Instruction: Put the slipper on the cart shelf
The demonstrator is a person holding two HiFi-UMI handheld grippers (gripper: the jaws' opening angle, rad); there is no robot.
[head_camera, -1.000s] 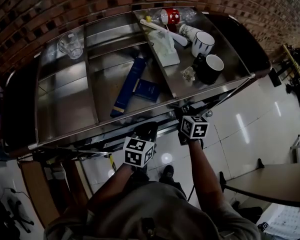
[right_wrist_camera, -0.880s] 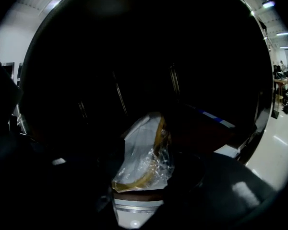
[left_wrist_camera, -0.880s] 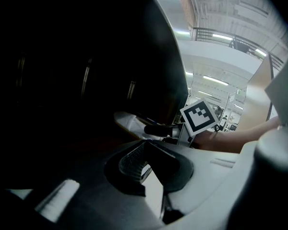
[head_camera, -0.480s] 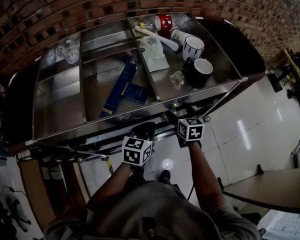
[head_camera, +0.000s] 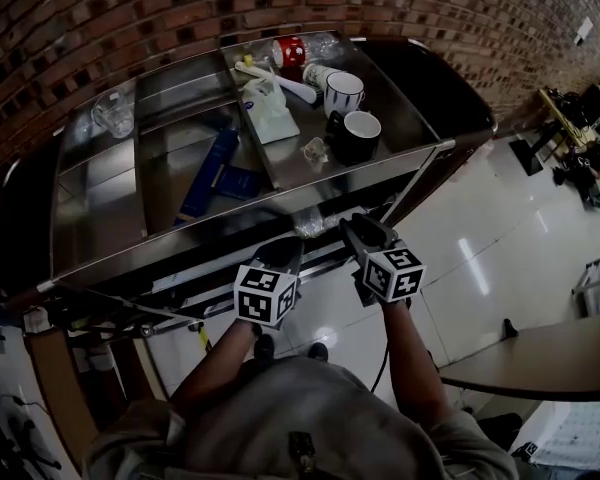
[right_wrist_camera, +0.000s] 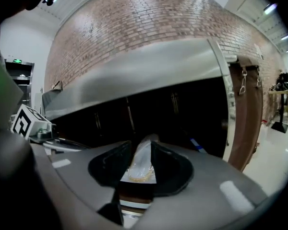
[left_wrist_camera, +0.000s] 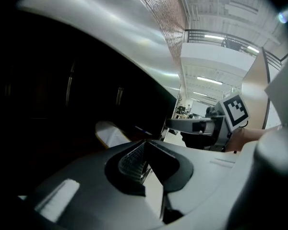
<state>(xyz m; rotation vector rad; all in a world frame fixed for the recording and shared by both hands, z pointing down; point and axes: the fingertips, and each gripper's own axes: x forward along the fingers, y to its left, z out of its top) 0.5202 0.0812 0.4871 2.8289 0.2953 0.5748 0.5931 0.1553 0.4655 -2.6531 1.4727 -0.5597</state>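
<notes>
A pale slipper [right_wrist_camera: 141, 159] in clear wrapping lies between the jaws of my right gripper [right_wrist_camera: 140, 150]. It fills the gap from pad to pad while the jaws are closing, and its far end juts past the tips toward the dark lower shelf [right_wrist_camera: 182, 114] of the steel cart [head_camera: 410, 133]. From the head view the slipper [head_camera: 316, 223] shows pale at the cart's front edge, just ahead of the right gripper [head_camera: 352, 228]. The left gripper [head_camera: 285, 255] hovers beside it, shut and empty. In the left gripper view its jaws [left_wrist_camera: 145, 147] meet, with the slipper [left_wrist_camera: 110, 133] beyond them.
The cart's top tray carries two mugs [head_camera: 355, 133], a red can [head_camera: 290, 50], a glass [head_camera: 112, 113] and a blue box [head_camera: 208, 173]. A brick wall [head_camera: 100, 28] backs the cart. A table corner [head_camera: 540, 353] stands at lower right on the glossy tiled floor.
Both grippers now sit a little farther out from the cart's front edge, and the whole view has shifted so the cart lies higher and more to the left.
</notes>
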